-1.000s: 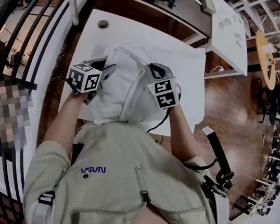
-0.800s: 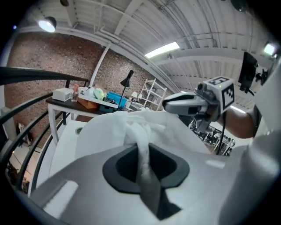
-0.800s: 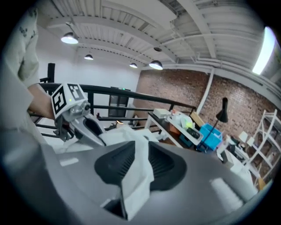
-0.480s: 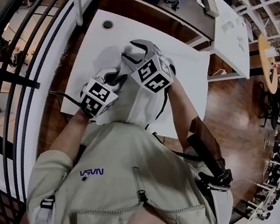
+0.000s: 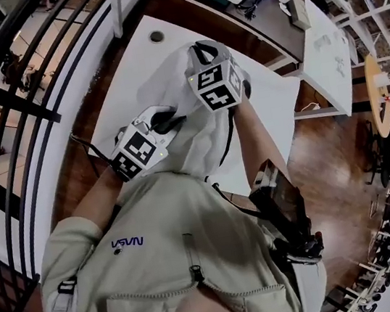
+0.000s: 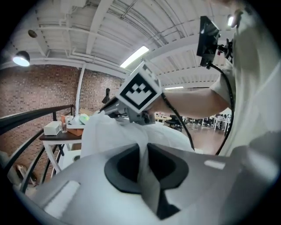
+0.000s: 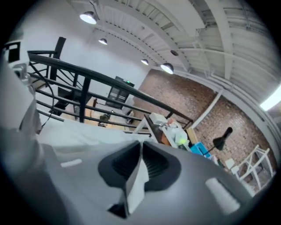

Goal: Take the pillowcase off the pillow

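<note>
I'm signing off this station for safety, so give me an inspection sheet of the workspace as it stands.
Surface: white table, with a round hole near its far edge.
Job's things: white pillowcase, bunched up between both tongs; the pillow inside cannot be told apart.
Clutter: nothing seen.
Grippers: left tongs and right tongs have just been closing; each now pinches pillowcase fabric.
Cables: black cable along the right forearm.
Surroundings: black railing, wooden floor, second white table.
</note>
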`<state>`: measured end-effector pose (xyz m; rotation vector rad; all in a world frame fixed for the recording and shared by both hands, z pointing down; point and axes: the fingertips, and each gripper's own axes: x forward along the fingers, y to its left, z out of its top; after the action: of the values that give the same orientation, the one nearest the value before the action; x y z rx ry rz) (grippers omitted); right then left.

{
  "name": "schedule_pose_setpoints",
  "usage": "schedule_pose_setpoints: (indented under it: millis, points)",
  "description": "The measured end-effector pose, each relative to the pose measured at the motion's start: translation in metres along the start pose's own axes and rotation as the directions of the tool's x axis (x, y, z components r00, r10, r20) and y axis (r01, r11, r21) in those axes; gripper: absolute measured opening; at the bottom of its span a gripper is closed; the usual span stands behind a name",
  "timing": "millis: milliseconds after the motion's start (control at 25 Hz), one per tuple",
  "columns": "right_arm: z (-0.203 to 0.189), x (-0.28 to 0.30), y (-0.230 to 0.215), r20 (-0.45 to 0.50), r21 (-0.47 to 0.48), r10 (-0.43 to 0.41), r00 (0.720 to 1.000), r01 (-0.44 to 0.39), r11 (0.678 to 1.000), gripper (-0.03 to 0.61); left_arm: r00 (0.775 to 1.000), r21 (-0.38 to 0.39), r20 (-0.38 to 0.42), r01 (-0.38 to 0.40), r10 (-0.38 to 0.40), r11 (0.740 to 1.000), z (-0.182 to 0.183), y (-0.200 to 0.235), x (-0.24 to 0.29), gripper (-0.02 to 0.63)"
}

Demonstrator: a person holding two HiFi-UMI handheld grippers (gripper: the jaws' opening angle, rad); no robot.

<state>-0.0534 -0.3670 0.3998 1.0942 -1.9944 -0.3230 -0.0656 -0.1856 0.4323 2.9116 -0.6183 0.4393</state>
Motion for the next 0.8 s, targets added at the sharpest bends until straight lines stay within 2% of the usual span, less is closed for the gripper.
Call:
schedule_pose_setpoints:
  millis: [120, 240, 320, 440, 520, 600, 800]
  points:
    - [-0.052, 0.009, -0.033, -0.15, 0.087, -0.068, 0.986, 0.082, 0.993, 0.025, 0.998, -0.024, 0.069, -0.002, 0.004, 1.0, 0.009, 0.001, -0.015, 0.04]
    - [-0.115, 0.005, -0.046, -0.293, 0.209, -0.055, 0.955, 0.12, 0.97, 0.025, 0.996, -0.087, 0.092, -0.012, 0.02, 0.996, -0.001, 0.017, -0.018, 0.041]
    - [-0.142, 0.002, -0.043, -0.334, 0.274, -0.031, 0.942, 0.129, 0.953, 0.025, 0.996, -0.144, 0.085, -0.023, 0.036, 0.989, -0.017, 0.035, -0.012, 0.043]
    - [-0.159, 0.005, -0.025, -0.307, 0.34, 0.011, 0.952, 0.099, 0.935, 0.028, 0.995, -0.252, 0.044, -0.075, 0.089, 0.965, -0.046, 0.067, 0.004, 0.053]
    - [-0.158, 0.007, -0.019, -0.266, 0.355, 0.008, 0.964, 0.09, 0.931, 0.05, 0.993, -0.299, 0.016, -0.103, 0.113, 0.949, -0.057, 0.083, 0.017, 0.079]
    - [-0.156, 0.006, -0.021, -0.231, 0.374, -0.019, 0.973, 0.107, 0.921, 0.069, 0.993, -0.294, 0.006, -0.109, 0.116, 0.949, -0.061, 0.092, 0.03, 0.111]
    - [-0.127, -0.034, -0.033, -0.103, 0.491, -0.125, 0.987, 0.16, 0.856, 0.069, 0.991, -0.302, 0.03, -0.116, 0.131, 0.946, -0.054, 0.112, 0.031, 0.179]
